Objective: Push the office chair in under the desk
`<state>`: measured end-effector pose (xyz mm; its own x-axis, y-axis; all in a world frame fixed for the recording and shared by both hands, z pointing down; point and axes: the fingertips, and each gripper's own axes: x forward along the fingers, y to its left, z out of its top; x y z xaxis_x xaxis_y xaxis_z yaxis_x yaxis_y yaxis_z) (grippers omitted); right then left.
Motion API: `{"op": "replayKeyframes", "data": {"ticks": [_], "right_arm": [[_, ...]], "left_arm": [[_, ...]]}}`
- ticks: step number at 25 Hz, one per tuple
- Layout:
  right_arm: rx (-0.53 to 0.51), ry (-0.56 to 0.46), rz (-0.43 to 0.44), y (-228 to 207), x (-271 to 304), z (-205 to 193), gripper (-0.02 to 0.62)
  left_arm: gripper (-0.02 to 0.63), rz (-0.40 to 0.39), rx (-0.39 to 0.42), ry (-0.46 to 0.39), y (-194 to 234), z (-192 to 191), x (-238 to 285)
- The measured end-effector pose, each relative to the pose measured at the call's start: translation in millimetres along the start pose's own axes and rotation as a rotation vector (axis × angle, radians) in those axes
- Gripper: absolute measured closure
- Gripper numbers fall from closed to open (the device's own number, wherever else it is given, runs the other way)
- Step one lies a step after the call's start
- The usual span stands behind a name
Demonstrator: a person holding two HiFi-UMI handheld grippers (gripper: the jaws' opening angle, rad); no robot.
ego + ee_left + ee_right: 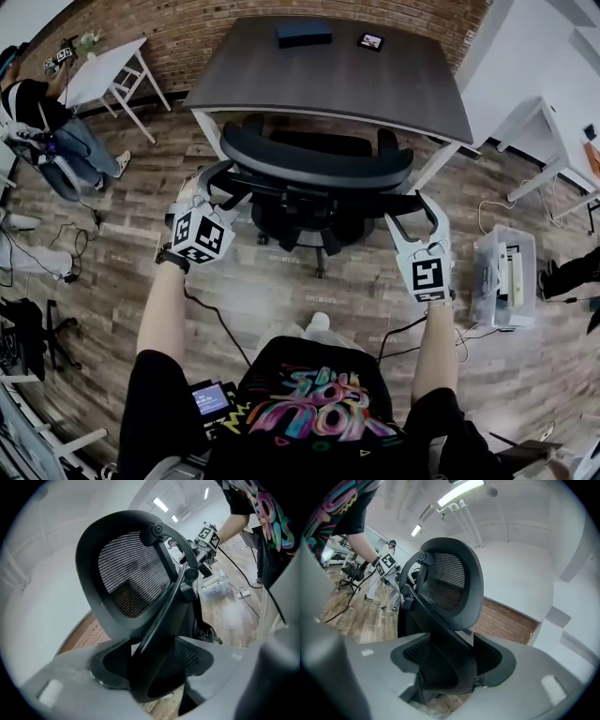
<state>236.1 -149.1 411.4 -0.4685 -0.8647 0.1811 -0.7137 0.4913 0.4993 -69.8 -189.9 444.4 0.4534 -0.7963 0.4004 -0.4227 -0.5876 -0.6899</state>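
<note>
We log left gripper (225,184) and right gripper (412,212) each clamped on black mesh-backed office chair (319,169) struts; seat front hidden under dark grey rectangular desk (328,80).

There is one office chair (314,169) and one dark tabletop (328,89) bearing two items, a dark box (304,34) and a flat device (370,41). One clear bin (506,277) sits at right. Two tools show: left hand-held gripper (225,183), right hand-held gripper (412,211).
</note>
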Motion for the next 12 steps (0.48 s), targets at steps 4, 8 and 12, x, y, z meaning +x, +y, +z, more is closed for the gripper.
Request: {"op": "replayKeyframes", "data": {"ticks": [4, 8, 12], "right_arm": [[0.022, -0.009, 0.007, -11, 23, 0, 0.322], [0.026, -0.003, 0.007, -25, 43, -2, 0.322], [0.022, 0.002, 0.002, -37, 67, -4, 0.321]], "left_arm": [[0.327, 0.006, -0.019, 0.006, 18, -2, 17], [0.325, 0.009, -0.029, 0.000, 33, -1, 36], [0.325, 0.018, -0.020, -0.014, 50, -5, 57]]}}
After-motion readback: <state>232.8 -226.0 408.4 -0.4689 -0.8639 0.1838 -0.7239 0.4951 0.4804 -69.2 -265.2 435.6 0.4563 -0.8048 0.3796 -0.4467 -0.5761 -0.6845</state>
